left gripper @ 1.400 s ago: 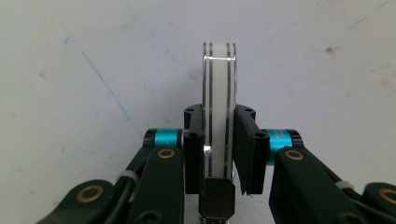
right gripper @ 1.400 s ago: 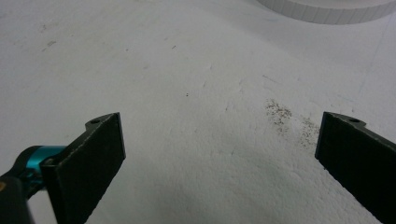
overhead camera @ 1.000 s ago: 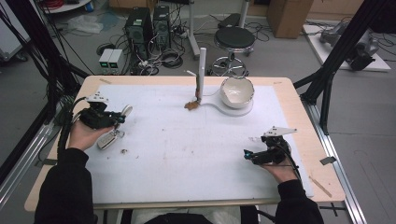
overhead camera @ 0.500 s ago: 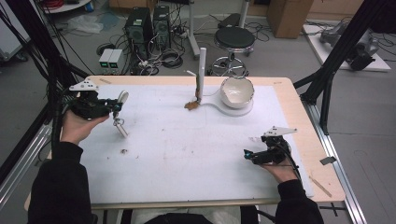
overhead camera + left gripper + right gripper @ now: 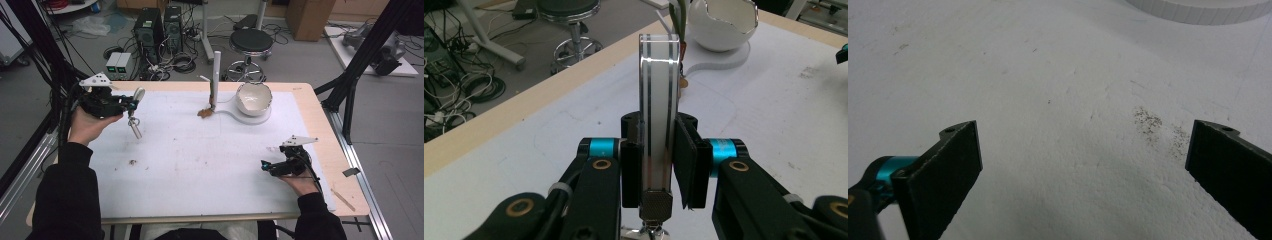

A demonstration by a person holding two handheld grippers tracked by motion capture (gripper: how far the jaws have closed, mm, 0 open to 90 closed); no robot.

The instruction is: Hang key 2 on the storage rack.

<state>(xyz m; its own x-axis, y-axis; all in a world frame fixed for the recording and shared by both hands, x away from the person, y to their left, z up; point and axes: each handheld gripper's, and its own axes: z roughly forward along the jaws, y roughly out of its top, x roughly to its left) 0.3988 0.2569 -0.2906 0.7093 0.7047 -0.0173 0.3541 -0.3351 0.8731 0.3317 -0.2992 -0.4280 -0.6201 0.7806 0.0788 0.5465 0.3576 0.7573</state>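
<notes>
While the left claw (image 5: pixel 656 165) clamps it, the metal tool's (image 5: pixel 659 110) lower end is cut off.

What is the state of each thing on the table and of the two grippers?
Left gripper: jaws shut on the metal tool, held above the table.
Metal tool: clamped by its flat shiny handle, its other end hanging down.
Right gripper: jaws open, nothing between them, low over the white mat.
White bowl: upright on its white base, with a broken-looking rim.
Grey stick: standing upright beside the bowl.
White mat: flat, with small crumbs.
</notes>
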